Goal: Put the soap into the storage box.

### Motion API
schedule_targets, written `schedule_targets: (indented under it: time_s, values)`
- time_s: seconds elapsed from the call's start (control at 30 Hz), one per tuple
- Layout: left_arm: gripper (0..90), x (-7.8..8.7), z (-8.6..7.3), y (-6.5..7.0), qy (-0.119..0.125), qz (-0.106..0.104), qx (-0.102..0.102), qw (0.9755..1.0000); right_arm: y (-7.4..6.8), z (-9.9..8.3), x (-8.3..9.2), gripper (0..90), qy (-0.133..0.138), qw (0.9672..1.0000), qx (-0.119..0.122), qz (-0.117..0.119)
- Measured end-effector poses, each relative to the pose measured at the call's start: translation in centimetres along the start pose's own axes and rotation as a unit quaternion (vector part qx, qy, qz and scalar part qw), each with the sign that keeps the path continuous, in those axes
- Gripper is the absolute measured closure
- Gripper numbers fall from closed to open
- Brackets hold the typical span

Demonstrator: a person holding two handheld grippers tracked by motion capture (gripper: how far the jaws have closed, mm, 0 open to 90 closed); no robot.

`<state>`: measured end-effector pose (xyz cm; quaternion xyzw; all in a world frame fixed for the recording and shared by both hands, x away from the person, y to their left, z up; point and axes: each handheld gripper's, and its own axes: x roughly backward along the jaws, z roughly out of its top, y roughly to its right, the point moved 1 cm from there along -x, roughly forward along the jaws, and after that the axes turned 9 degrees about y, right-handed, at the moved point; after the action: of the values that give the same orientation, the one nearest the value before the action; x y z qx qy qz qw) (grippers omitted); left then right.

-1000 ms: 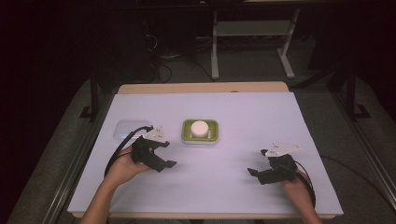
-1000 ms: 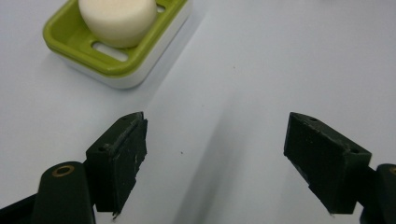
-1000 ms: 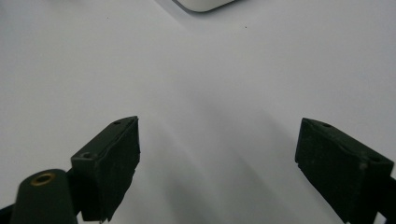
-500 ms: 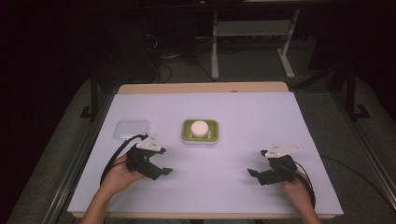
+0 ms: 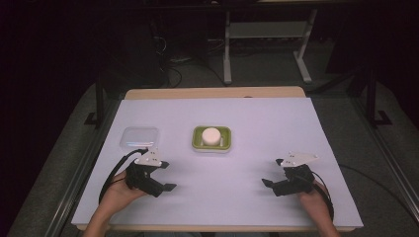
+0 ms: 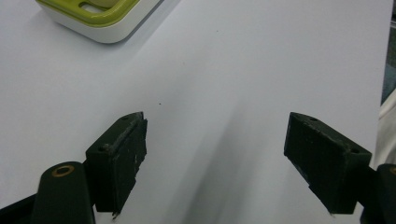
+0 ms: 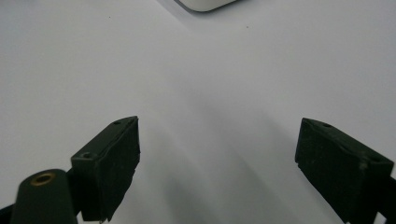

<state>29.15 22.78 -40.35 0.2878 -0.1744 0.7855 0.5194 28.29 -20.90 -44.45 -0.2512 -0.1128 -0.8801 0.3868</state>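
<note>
Left gripper [image 5: 165, 177] nearer table [image 5: 257, 118] edge, jaws apart.

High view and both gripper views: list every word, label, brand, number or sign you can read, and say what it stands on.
None: no readable text stands on anything.
The green dish, the white round block in it, the clear box and the white table cover are plain.
The left gripper and right gripper carry no lettering.
</note>
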Motion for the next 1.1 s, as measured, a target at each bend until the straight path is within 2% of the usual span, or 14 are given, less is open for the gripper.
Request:
schedule_targets:
  time_s: [0.27, 0.47, 0.5, 0.57, 0.6, 0.63, 0.67, 0.7, 0.83, 1.07, 1.1]
  values:
    - [20.7, 0.6, -0.4, 0.7, 0.005, 0.001, -0.007, 1.0000, -0.1, 0.1, 0.1, 13.2, 0.001, 1.0000, -0.002, -0.001]
    - [20.7, 0.9, -1.3, 0.9, 0.008, 0.002, 0.001, 1.0000, -0.1, 0.1, 0.2, 13.2, 0.004, 1.0000, -0.001, -0.002]
    - [20.7, 0.9, -1.8, 1.0, 0.006, 0.001, 0.008, 0.9999, -0.1, 0.1, 0.2, 13.2, 0.003, 1.0000, 0.000, -0.003]
    - [20.7, 0.9, -1.9, 1.0, 0.006, 0.001, 0.006, 1.0000, -0.1, 0.1, 0.2, 13.2, 0.003, 1.0000, 0.000, -0.003]
    - [20.7, 0.8, -2.3, 1.0, 0.003, 0.001, 0.013, 0.9999, -0.1, 0.1, 0.1, 13.2, 0.003, 1.0000, 0.001, -0.002]
    - [20.7, 0.9, -2.4, 1.0, 0.002, 0.001, 0.008, 1.0000, -0.1, 0.1, 0.1, 13.2, 0.003, 1.0000, 0.002, -0.002]
    - [20.7, 0.8, -2.5, 1.1, 0.006, 0.002, 0.014, 0.9999, -0.1, 0.1, 0.1, 13.2, 0.003, 1.0000, 0.003, -0.002]
    - [20.7, 0.9, -2.6, 1.1, 0.005, 0.002, 0.010, 0.9999, -0.2, 0.1, 0.1, 13.2, 0.003, 1.0000, 0.003, -0.002]
    - [20.6, 1.0, -2.9, 1.4, 0.015, 0.004, 0.019, 0.9997, -0.2, 0.1, 0.1, 13.2, 0.003, 1.0000, 0.002, -0.001]
    - [20.3, 1.2, -3.6, 2.0, 0.016, 0.013, 0.017, 0.9996, -0.3, 0.1, 0.1, 13.2, 0.004, 0.9999, 0.008, 0.006]
    - [20.3, 1.2, -3.8, 2.2, 0.016, 0.011, 0.024, 0.9995, -0.3, 0.1, 0.1, 13.2, 0.003, 0.9999, 0.008, 0.006]
